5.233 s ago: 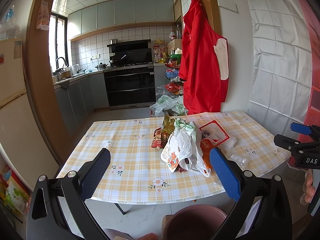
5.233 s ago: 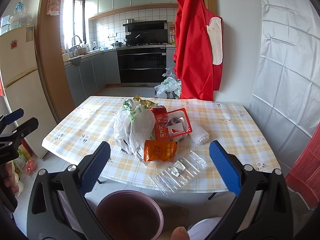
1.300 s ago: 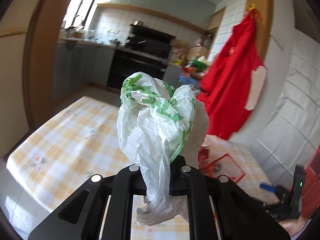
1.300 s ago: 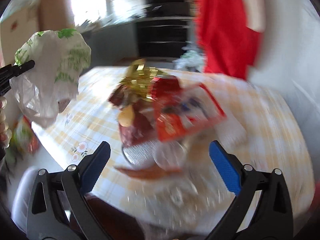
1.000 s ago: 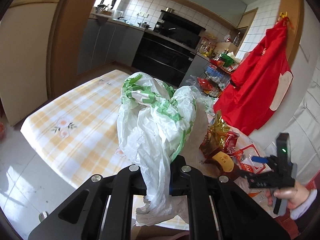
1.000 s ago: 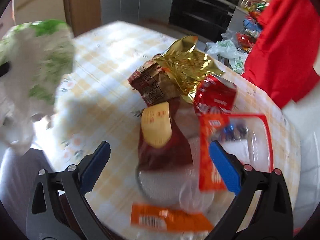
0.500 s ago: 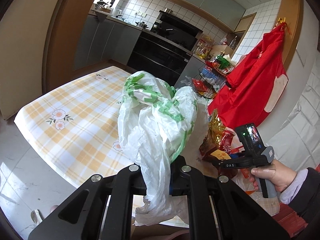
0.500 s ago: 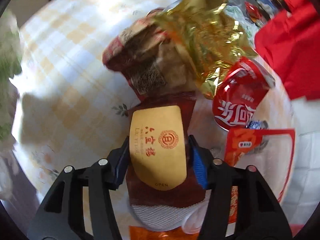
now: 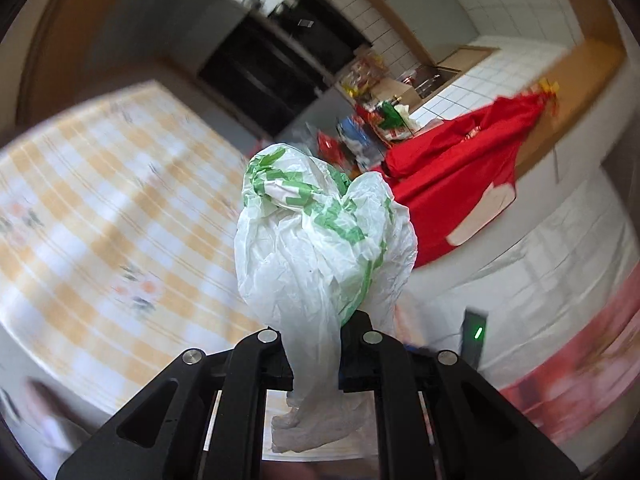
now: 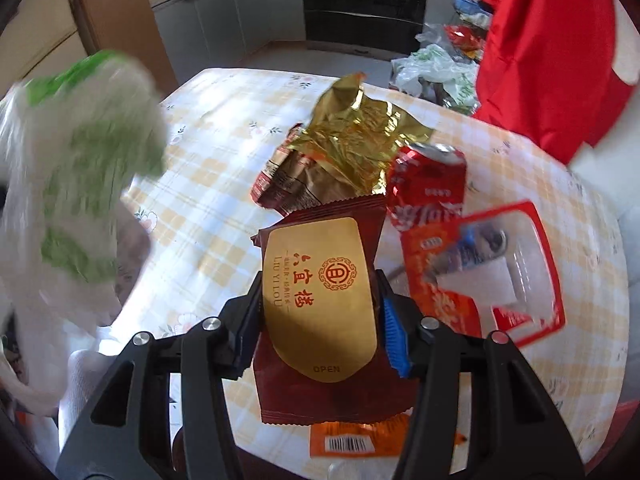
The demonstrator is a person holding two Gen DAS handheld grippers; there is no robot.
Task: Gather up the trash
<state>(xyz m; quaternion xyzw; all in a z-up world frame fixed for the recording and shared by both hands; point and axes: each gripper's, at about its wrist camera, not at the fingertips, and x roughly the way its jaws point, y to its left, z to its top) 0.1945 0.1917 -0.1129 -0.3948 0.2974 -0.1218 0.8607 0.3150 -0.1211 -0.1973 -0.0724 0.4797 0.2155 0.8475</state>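
Observation:
A crumpled white plastic bag with green print stands up between the fingers of my left gripper, which is shut on its lower part. The same bag shows blurred at the left of the right wrist view. My right gripper is shut on a dark red snack packet with a gold label, its pads pressing the packet's two sides. Behind the packet on the checked table lie a gold foil bag, a red drink can and a red-rimmed blister pack.
An orange wrapper with a barcode lies at the table's near edge under the packet. A red apron hangs on the wall beyond the table. Plastic bags lie on the floor near the dark oven.
My right gripper has closed from wide open onto the dark red packet and raised it off the pile. The left gripper has rolled and swung with the bag still in it.

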